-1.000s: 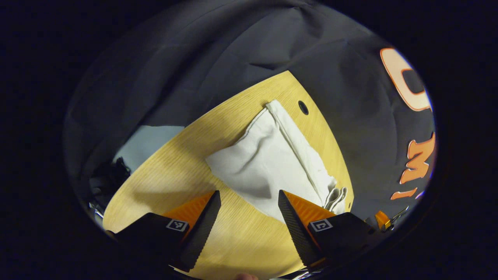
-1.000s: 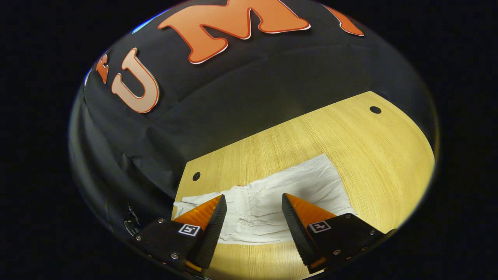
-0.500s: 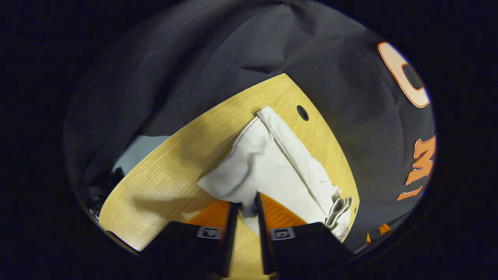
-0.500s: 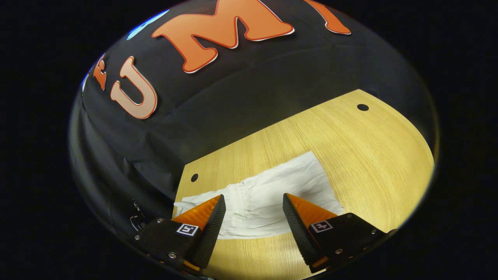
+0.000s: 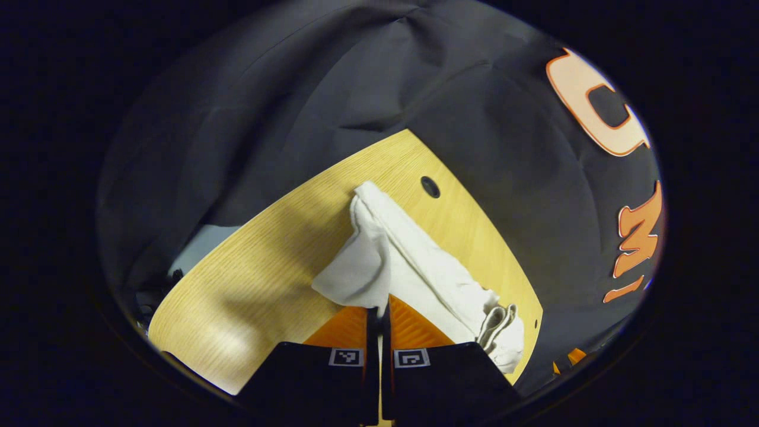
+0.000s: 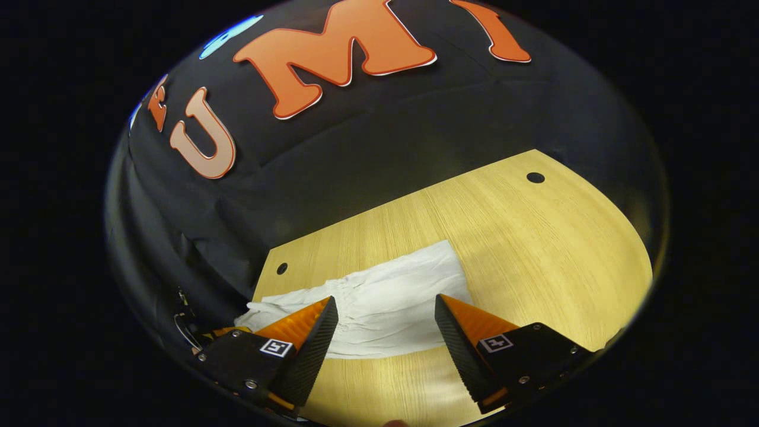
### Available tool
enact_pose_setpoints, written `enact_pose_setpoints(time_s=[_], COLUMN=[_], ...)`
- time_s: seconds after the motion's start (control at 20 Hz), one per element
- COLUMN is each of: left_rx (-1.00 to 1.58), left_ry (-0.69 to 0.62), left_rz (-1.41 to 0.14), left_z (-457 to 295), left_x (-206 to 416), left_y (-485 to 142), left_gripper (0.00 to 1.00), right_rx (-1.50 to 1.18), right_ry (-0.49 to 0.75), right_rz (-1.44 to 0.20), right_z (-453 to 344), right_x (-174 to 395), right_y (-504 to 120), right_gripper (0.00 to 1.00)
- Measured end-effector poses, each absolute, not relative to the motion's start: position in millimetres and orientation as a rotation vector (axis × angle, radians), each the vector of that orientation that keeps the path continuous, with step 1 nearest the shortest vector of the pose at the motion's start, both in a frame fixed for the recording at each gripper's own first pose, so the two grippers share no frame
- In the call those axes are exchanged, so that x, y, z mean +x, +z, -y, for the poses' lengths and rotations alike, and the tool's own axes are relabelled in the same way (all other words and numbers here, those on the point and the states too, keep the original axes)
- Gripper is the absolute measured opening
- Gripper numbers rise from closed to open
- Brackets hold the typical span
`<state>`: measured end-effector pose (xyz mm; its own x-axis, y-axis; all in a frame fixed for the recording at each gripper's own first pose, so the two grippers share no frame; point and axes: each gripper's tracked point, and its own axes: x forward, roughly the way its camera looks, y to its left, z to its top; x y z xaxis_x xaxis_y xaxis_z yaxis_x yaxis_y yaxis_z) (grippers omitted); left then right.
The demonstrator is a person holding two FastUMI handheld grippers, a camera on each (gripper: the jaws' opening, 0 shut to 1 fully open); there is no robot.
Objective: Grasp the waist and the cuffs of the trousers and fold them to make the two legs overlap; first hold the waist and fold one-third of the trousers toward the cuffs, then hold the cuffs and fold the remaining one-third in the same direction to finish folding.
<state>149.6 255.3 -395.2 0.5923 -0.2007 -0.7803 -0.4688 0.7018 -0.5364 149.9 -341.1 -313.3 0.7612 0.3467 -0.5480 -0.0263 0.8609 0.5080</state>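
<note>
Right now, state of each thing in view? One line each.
trousers: folded, lying on the table, one corner pinched and lifted.
left claw: shut on the trousers' corner.
right claw: open, above the trousers' near edge, holding nothing.
table: flat, bare wood around the trousers.

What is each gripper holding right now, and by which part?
The left gripper is shut on the white trousers, pinching a lifted corner of the cloth. The right gripper is open above them, holding nothing.
</note>
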Motion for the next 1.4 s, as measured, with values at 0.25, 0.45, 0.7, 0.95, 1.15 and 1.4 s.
enact_pose_setpoints(time_s=[0.25,0.45,0.7,0.95,1.15,1.4], left_rx=[-0.776,-0.750,-0.717,-0.697,-0.672,-0.636], left_ry=[0.124,0.075,0.027,-0.030,-0.063,-0.110], left_rz=[-0.861,-0.805,-0.752,-0.705,-0.690,-0.692], left_z=[-223.9,-196.2,-157.1,-113.4,-78.5,-24.1], left_x=[171.9,186.3,203.0,219.7,226.9,237.4], left_y=[-339.4,-299.2,-260.4,-225.4,-205.1,-193.3], left_gripper=[0.05,0.05,0.05,0.05,0.05,0.05], right_rx=[0.461,0.435,0.433,0.442,0.423,0.407], right_ry=[0.237,0.246,0.276,0.272,0.272,0.258], right_rz=[-0.669,-0.648,-0.661,-0.636,-0.622,-0.595], right_z=[362.3,380.3,393.1,414.8,435.4,461.8], right_x=[151.5,153.4,148.2,146.8,140.2,138.3], right_y=[-310.6,-307.1,-312.6,-308.1,-304.0,-301.1], right_gripper=[0.98,0.98,0.98,0.99,0.99,0.99])
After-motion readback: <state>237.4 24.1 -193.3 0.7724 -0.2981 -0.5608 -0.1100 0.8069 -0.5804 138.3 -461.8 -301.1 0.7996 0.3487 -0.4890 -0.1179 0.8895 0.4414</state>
